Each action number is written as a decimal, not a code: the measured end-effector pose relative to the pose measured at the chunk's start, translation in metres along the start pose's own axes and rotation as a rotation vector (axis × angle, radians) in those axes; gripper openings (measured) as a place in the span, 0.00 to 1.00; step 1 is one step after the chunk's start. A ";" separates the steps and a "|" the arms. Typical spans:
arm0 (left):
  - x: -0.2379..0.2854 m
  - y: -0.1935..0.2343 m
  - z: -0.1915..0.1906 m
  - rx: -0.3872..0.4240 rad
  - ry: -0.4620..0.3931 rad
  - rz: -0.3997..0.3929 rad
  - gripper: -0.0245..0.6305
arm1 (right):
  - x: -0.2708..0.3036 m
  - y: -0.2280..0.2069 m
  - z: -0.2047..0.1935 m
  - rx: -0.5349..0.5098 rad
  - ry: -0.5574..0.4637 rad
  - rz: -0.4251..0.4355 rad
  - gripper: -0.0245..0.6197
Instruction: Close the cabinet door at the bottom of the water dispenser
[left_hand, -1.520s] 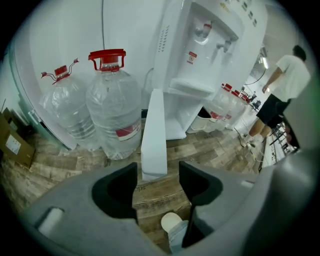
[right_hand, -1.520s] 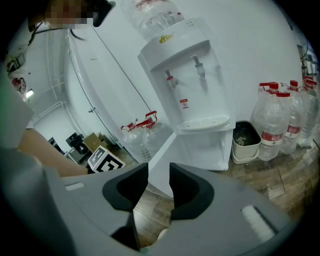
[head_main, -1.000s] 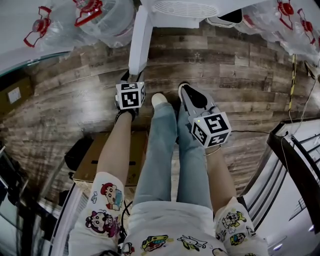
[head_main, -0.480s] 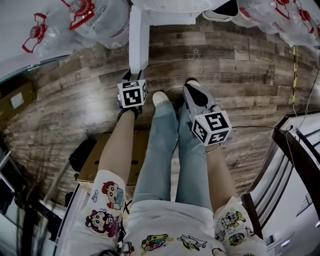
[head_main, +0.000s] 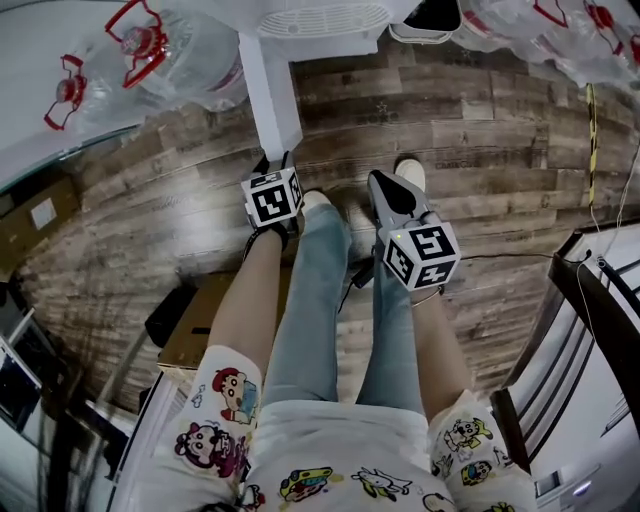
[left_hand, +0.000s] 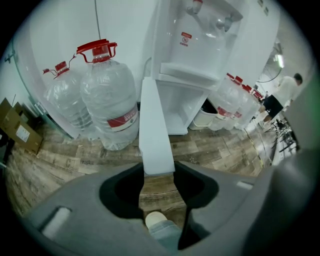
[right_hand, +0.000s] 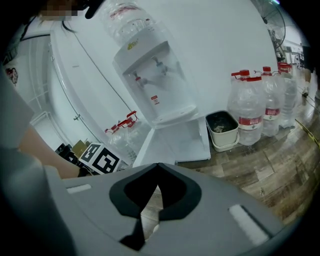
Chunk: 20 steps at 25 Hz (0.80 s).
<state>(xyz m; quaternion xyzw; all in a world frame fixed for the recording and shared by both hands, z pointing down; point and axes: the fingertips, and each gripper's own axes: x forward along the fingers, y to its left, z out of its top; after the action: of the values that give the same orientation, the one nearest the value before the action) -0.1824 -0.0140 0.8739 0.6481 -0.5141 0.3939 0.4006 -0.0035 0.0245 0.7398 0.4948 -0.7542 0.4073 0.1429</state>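
The white water dispenser (left_hand: 200, 55) stands against the wall, its bottom cabinet door (left_hand: 155, 130) swung out towards me. The door's free edge runs between the jaws of my left gripper (left_hand: 159, 170); they have just been closing and now clamp it on both sides. In the head view the left gripper (head_main: 272, 165) sits at the door's (head_main: 268, 95) near end. My right gripper (head_main: 382, 183) hangs beside it to the right, apart from the door. Its jaws (right_hand: 158, 167) are shut with nothing between them, pointing at the open cabinet (right_hand: 175, 142).
Large water bottles (left_hand: 107, 100) stand left of the dispenser, with more (right_hand: 250, 112) to its right beside a small bin (right_hand: 222, 130). A cardboard box (head_main: 210, 320) lies by my left leg. A black frame (head_main: 590, 320) and cable run along the right. A person (left_hand: 285, 92) stands far off.
The left gripper has shifted a little right with the door's edge, and the door now slants the other way in the head view. My feet have stepped forward. The right gripper has barely shifted.
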 end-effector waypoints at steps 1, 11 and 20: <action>0.000 -0.005 0.000 -0.013 0.003 0.006 0.32 | -0.001 -0.004 0.003 -0.002 0.000 0.007 0.05; 0.012 -0.065 0.009 -0.147 0.044 0.058 0.32 | -0.029 -0.080 0.030 0.048 0.002 -0.002 0.05; 0.024 -0.108 0.024 -0.203 0.058 0.089 0.33 | -0.041 -0.133 0.049 0.081 0.010 -0.010 0.05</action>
<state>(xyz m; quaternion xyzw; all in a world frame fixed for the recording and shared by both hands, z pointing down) -0.0705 -0.0284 0.8753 0.5690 -0.5676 0.3759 0.4611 0.1394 -0.0108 0.7462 0.5022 -0.7337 0.4392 0.1284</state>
